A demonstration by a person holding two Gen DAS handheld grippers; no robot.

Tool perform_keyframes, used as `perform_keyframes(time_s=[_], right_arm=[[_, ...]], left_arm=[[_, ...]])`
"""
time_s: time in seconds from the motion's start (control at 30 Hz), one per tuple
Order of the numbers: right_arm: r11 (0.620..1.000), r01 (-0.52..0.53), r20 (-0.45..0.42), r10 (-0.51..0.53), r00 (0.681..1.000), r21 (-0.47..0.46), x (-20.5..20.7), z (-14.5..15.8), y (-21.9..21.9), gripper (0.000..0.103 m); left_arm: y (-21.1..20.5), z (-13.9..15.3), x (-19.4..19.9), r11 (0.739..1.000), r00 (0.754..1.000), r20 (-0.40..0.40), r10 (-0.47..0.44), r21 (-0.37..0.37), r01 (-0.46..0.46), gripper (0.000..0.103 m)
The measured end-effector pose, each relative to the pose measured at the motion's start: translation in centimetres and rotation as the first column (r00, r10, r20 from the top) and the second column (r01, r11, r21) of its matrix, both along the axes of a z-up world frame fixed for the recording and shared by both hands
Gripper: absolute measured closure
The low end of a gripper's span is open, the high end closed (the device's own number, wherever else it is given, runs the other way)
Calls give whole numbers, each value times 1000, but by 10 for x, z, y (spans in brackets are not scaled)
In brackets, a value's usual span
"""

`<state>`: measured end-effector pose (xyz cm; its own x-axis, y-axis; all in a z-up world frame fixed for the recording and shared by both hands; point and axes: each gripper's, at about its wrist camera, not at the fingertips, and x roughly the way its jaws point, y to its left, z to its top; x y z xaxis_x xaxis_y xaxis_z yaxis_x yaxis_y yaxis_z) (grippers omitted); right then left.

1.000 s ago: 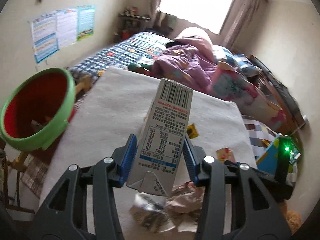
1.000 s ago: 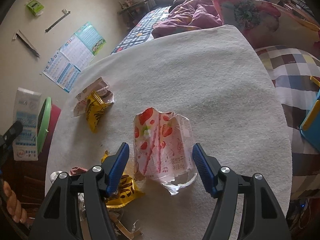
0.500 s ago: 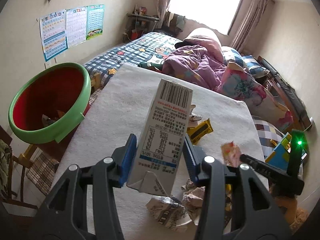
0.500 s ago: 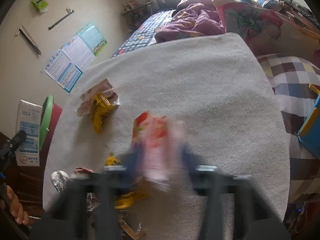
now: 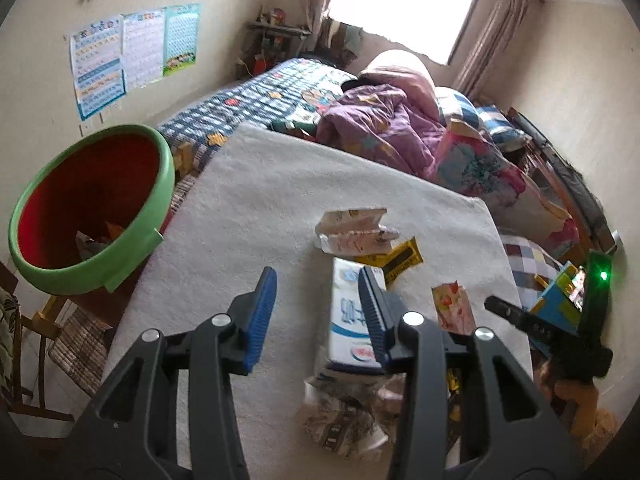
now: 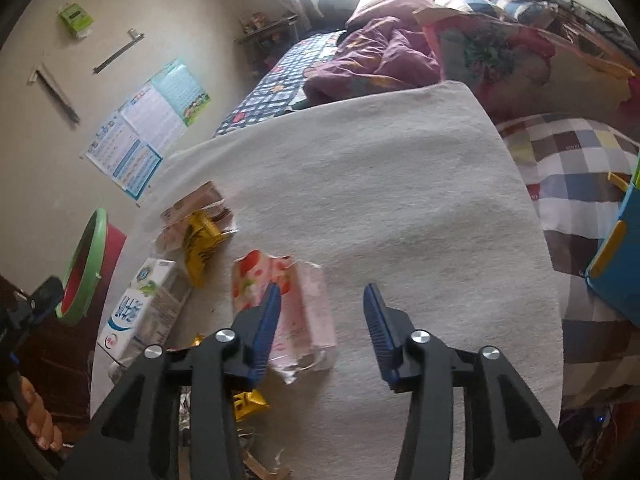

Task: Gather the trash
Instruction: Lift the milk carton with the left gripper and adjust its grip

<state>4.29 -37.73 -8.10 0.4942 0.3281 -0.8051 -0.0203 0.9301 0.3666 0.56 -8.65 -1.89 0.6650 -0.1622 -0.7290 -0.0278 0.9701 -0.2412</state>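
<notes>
My left gripper [image 5: 316, 306] is open and empty above the grey-white cloth [image 5: 256, 208]. The white and blue milk carton [image 5: 350, 320] lies on the cloth just behind its right finger; it also shows in the right wrist view [image 6: 136, 316]. My right gripper [image 6: 320, 324] is open, with the pink strawberry carton [image 6: 296, 312] lying flat by its left finger. The green-rimmed red bin [image 5: 88, 204] stands off the cloth's left edge with some trash inside. Yellow wrappers [image 6: 200, 244] and a crumpled pale carton [image 5: 354, 232] lie further out.
Crumpled foil and paper [image 5: 344, 424] sit near the cloth's front edge. A bed with purple bedding [image 5: 376, 132] lies behind the cloth. A checked blanket [image 6: 576, 184] and a blue toy [image 6: 616, 256] are on the right. A chair [image 5: 48, 332] stands below the bin.
My left gripper opened and let go of the milk carton, which now lies on the cloth. My right gripper moved right, so the strawberry carton is by its left finger.
</notes>
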Motion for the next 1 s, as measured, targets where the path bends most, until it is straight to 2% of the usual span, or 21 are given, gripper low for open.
perform_keyframes(time_s=[0.17, 0.23, 0.37, 0.43, 0.53, 0.67, 0.77, 0.93, 0.97, 1.0], right_arm=[[999, -38, -29, 37, 999, -3, 5, -6, 12, 51], [998, -67, -35, 68, 997, 6, 6, -8, 22, 47], [994, -103, -49, 104, 993, 29, 8, -11, 37, 45], [994, -112, -50, 112, 992, 17, 8, -12, 43, 42], [994, -107, -54, 107, 993, -13, 9, -15, 48, 42], [995, -99, -60, 97, 993, -28, 11, -18, 49, 42], [997, -74, -65, 74, 995, -6, 10, -22, 44, 42], [995, -91, -43, 89, 995, -36, 8, -18, 48, 46], [995, -90, -32, 89, 996, -40, 6, -16, 48, 47], [995, -88, -24, 87, 996, -42, 5, -14, 48, 47]], left_arm=[[-3, -13, 8, 999, 997, -60, -44, -18, 43, 54], [-10, -17, 13, 997, 994, -79, -78, -32, 75, 44], [-34, -26, 25, 988, 981, -116, -152, -10, 152, 41], [-49, -33, 30, 981, 972, -142, -189, 14, 193, 34], [-67, -48, 39, 971, 956, -210, -204, 81, 225, 34], [-78, -60, 42, 961, 946, -247, -210, 126, 246, 34], [-78, -65, 45, 960, 943, -262, -205, 134, 246, 34], [-81, -75, 47, 954, 934, -292, -206, 154, 259, 35], [-81, -75, 47, 953, 935, -289, -207, 156, 259, 37], [-80, -74, 46, 953, 937, -282, -208, 155, 259, 48]])
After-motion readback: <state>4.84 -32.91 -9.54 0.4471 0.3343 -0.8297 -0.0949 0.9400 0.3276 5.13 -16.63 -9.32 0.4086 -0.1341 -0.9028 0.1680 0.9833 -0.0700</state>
